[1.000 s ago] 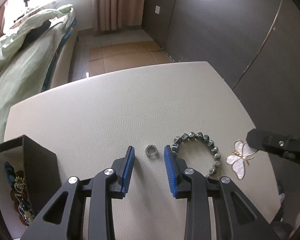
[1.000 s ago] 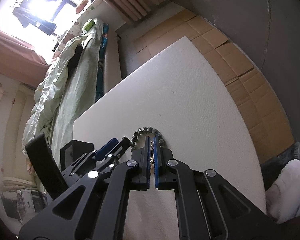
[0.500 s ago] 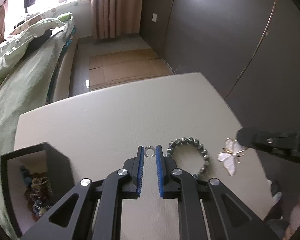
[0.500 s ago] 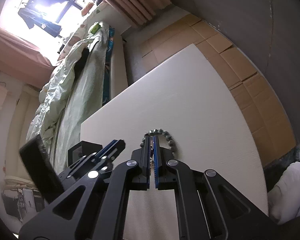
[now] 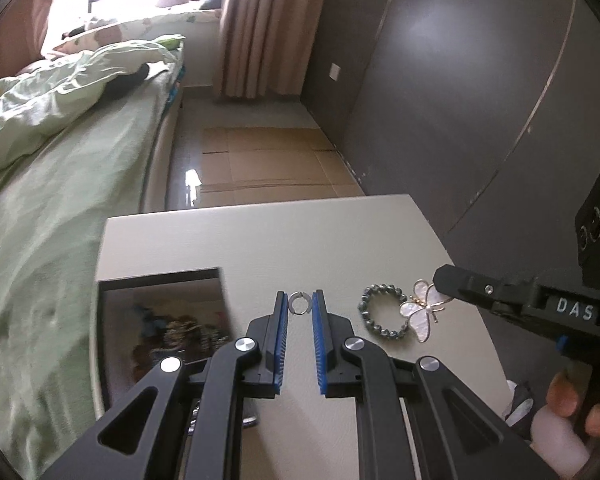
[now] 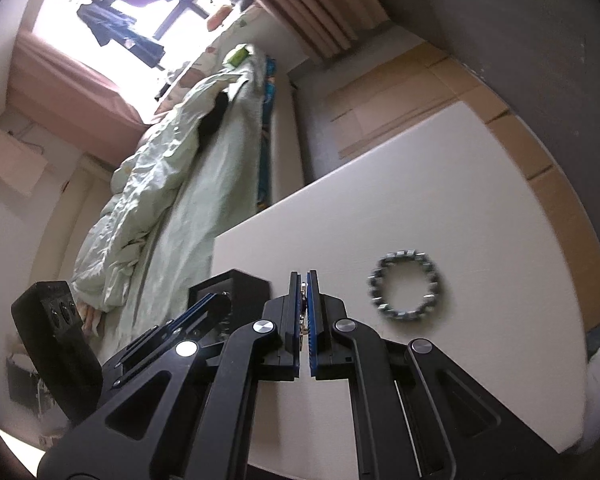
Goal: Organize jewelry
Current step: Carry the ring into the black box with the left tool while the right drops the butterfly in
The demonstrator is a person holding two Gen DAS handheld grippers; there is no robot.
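While pinched in the left gripper (image 5: 299, 305), ring (image 5: 299, 304) upright, face-on; right gripper (image 5: 440, 280) clamping butterfly brooch (image 5: 422, 310).

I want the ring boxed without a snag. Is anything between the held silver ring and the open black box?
Nothing visible: the small silver ring sits pinched at the left gripper tips, and bare white tabletop separates it from the open black jewelry box to its left.
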